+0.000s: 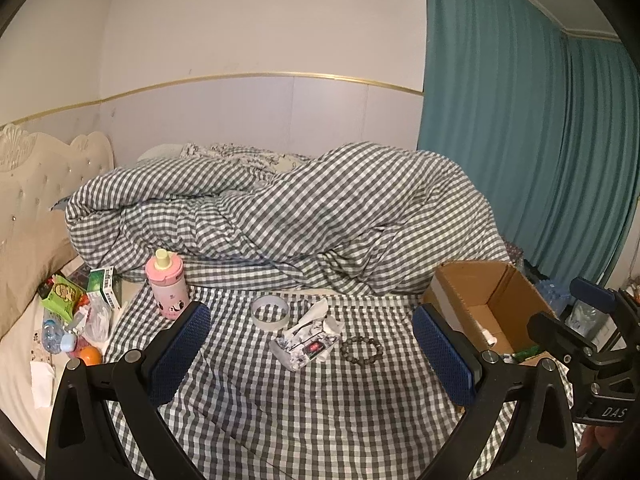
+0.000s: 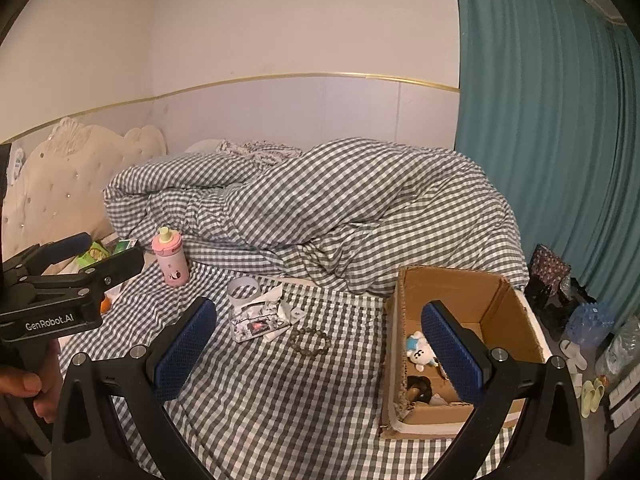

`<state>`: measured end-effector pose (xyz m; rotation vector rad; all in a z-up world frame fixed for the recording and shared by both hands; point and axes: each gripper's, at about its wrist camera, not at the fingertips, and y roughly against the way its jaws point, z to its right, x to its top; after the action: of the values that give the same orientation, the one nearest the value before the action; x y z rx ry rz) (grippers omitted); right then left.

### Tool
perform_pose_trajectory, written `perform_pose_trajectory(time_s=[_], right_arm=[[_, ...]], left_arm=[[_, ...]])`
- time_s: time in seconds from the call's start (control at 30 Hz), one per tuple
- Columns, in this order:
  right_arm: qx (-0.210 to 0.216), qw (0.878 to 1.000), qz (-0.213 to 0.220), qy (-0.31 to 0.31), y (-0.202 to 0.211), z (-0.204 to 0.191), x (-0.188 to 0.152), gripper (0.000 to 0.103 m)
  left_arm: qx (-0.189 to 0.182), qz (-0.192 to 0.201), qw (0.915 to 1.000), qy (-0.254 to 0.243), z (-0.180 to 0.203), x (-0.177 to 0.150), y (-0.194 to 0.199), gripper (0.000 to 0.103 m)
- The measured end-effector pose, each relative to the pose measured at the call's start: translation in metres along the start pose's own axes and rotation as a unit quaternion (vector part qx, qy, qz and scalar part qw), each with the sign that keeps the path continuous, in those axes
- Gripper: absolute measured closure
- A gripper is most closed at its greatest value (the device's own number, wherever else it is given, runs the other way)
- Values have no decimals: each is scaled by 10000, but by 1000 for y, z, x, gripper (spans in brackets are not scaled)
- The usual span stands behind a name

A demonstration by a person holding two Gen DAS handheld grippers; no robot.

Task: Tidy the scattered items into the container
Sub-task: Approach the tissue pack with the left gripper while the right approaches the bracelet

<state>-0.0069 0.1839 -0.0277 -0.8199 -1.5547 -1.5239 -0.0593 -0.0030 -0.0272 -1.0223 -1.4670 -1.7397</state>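
A brown cardboard box [image 1: 504, 292] stands on the checked bed sheet at the right; it also shows in the right wrist view [image 2: 516, 308], holding a small plush toy [image 2: 420, 352] and dark items. A tape roll [image 1: 270, 312], a crumpled tissue pack [image 1: 306, 340], a bead bracelet [image 1: 361, 351] and a pink bottle [image 1: 167, 286] lie on the sheet. My left gripper [image 1: 312, 356] is open and empty above the sheet, short of the tissue pack. My right gripper [image 2: 320, 352] is open and empty, its right finger over the box.
A bunched checked duvet [image 1: 280, 208] fills the back of the bed. Snack packs, a bag and an orange [image 1: 90, 355] are piled at the left by the cream headboard [image 1: 44, 184]. Teal curtains [image 1: 532, 140] hang at the right; slippers and bottles sit on the floor [image 2: 580, 356].
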Motion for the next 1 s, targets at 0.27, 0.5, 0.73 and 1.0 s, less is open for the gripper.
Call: perform_pose_trajectory(time_s=[0.27, 0.5, 0.73, 1.0], right_arm=[[134, 9997, -189, 60, -34, -6, -6, 0], [203, 9991, -366, 116, -65, -9, -14, 0], [172, 9981, -595, 28, -95, -6, -24, 0], [304, 9960, -838, 14, -132, -5, -34, 0]], left_arm=[[68, -222, 9997, 81, -12, -8, -31, 0], [104, -423, 9990, 109, -20, -16, -60, 0], [124, -642, 9978, 71, -23, -25, -90, 0], [186, -919, 9956, 94, -31, -39, -128, 0]])
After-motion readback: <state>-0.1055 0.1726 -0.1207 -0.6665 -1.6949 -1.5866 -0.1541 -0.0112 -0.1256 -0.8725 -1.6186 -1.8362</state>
